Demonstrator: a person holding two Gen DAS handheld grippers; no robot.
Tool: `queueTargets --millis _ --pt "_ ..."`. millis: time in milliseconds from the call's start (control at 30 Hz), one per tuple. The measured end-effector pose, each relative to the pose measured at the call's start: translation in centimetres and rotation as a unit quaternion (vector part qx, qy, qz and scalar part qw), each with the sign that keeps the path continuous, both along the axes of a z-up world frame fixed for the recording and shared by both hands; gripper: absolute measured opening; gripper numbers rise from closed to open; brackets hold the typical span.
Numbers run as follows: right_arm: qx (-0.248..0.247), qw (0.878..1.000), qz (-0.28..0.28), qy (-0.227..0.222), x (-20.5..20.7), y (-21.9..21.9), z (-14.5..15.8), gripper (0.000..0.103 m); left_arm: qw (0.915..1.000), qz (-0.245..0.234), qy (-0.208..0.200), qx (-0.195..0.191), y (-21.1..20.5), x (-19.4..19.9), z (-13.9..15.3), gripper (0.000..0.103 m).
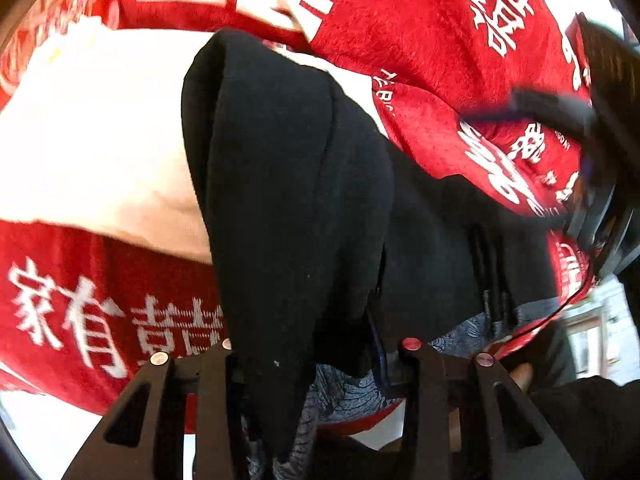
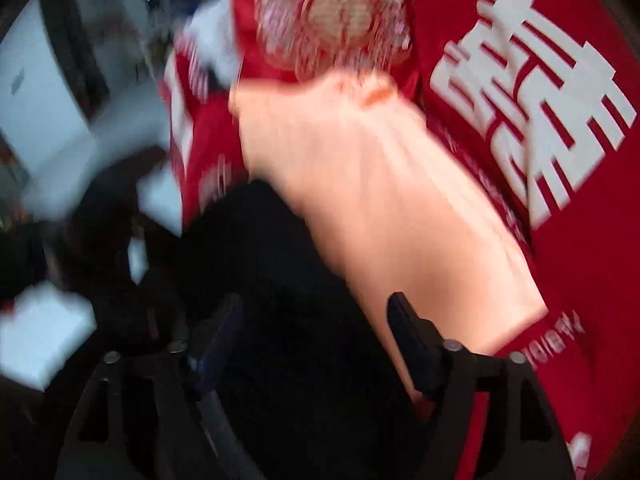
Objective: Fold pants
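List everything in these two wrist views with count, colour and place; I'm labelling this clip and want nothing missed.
black pants: one, black, draped over the bedding, running down between the left gripper's fingers; also fills the lower middle of the right wrist view.
red blanket: one, red with white characters, under everything.
pale cloth: one, cream to peach, lying on the blanket beside the pants.
blue patterned fabric: one patch, grey-blue, below the pants near the left gripper.
room beyond the bed: blurred, white and dark shapes, cannot tell what.
left gripper: one, black, closed on the pants.
right gripper: one, black, jaws apart over the pants, blurred.
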State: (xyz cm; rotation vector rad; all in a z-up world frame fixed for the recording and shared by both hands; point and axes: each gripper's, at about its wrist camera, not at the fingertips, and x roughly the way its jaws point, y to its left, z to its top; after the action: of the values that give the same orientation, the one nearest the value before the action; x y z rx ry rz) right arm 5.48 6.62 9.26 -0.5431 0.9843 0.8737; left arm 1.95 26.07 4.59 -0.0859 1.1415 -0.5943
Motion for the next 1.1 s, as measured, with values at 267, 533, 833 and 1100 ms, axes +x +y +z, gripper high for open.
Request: queueTargets --millis 267,533,833,1100 --pt "-0.217 0.975 0.03 0.04 -5.7 -4.6 -12.5 0.082 0.9989 -0.002 -0.021 0.042 -4.6 -1.4 4.0 0.026" --pt "-0.037 0.992 -0.122 -0.007 -6.9 -12.4 -3.2 0.085 0.9958 0.005 -0.051 0.076 -8.8 -4.0 7.8 0.024" --pt "0.01 0.959 -0.28 -0.051 -16.3 -25.3 0.2 0.085 0.9876 -0.098 -0.089 0.084 -22.1 -9.3 12.9 0.024" --pt "0.053 0.918 -0.391 -0.029 -21.4 -32.6 -2.4 0.085 0.9629 -0.212 -0.079 0.147 -36.2 -13.3 7.6 0.02"
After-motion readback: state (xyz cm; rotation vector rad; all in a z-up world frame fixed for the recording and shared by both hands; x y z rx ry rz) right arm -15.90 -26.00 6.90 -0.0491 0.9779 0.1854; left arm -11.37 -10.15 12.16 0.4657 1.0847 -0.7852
